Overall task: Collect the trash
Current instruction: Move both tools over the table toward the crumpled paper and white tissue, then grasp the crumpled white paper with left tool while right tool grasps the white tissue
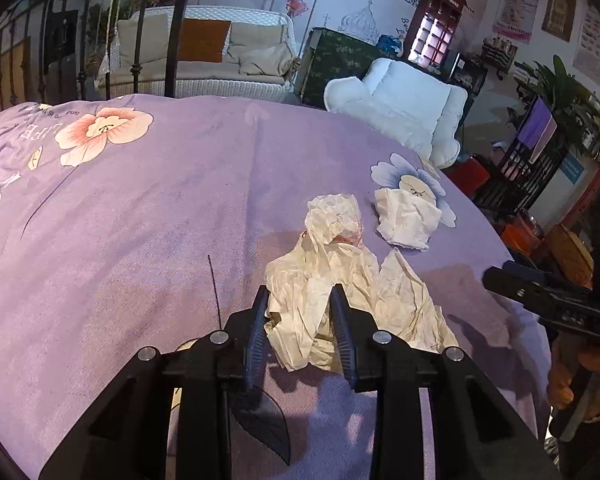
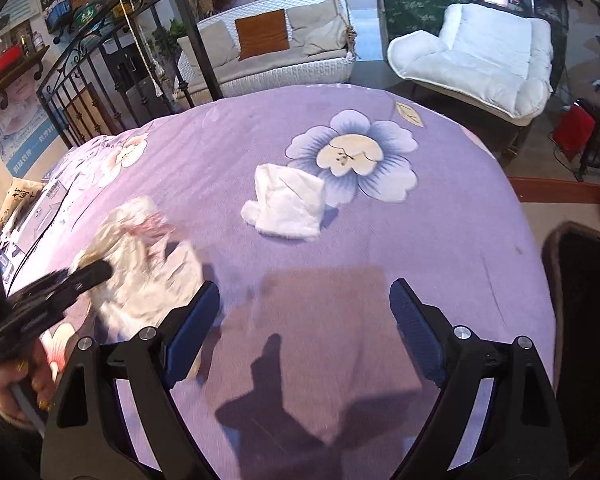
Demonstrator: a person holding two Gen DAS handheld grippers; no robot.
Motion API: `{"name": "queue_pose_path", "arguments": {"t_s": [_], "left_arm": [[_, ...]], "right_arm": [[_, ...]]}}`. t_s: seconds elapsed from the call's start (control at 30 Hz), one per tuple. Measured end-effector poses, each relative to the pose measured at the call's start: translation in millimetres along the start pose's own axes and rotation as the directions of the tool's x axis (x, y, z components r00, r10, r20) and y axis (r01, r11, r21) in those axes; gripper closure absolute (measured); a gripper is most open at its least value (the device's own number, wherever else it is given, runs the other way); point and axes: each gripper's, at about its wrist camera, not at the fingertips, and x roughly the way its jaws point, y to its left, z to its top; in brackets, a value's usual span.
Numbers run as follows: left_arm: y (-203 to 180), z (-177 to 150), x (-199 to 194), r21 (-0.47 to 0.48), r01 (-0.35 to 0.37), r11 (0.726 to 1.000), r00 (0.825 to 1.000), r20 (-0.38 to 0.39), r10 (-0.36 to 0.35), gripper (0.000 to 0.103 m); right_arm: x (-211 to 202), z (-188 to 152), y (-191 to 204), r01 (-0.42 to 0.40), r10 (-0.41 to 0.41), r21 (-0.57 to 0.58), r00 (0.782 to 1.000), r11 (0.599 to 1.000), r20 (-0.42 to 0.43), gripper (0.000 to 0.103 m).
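Big crumpled tissue wad (image 1: 340, 284) lies on the purple bedspread (image 1: 160, 208), near the bed's right edge as I see it thru the left cam. A 2nd, smaller folded tissue (image 1: 406, 216) sits just beyond it, apart from the wad, overlapping the blue flower print (image 2: 352, 156). No bin or bag visible in either view, so can't say where the trash goes.

Step in hand, I'd judge: first pickup. My left tongs (image 1: 300, 312) are narrowed around the near end of the wad, w/ paper bunched between the pads and pressing on both. I read that as a grip on it, tho whether it's lifted off the bed yet I can't tell; right cam shows it blurred.

Right tongs (image 2: 304, 312) are spread wide, nothing in them, hovering over bare bedspread w/ the small tissue ahead and slightly left.

Next move, as I see it: lift the left w/o shedding the loose trailing flap on the right side of the wad. Thin paper, could tear or slip. Then push the right forward to the small tissue, drop low enough to pinch tissue and not the bed fabric under it.
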Motion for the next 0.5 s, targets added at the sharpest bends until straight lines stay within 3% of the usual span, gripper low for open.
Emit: {"name": "queue_pose_path", "arguments": {"t_s": [0.13, 0.4, 0.47, 0.5], "left_arm": [[3, -5, -15, -0.023, -0.013, 1.000, 0.999, 0.041, 0.014, 0.071], [6, -11, -20, -0.049, -0.009, 0.999, 0.999, 0.052, 0.012, 0.071], [6, -11, -19, -0.051, -0.005, 0.999, 0.999, 0.050, 0.008, 0.071], [6, -11, -19, -0.052, -0.004, 0.999, 0.999, 0.050, 0.007, 0.071]], "right_arm": [[30, 23, 5, -0.023, 0.022, -0.010, 0.999, 1.000, -0.033, 0.025], [76, 48, 24, -0.015, 0.011, -0.043, 0.996, 0.999, -0.091, 0.028], [86, 51, 30, 0.004, -0.011, -0.061, 0.994, 0.998, -0.105, 0.040], [91, 52, 32, 0.009, -0.017, -0.065, 0.993, 0.998, -0.115, 0.054]]}}
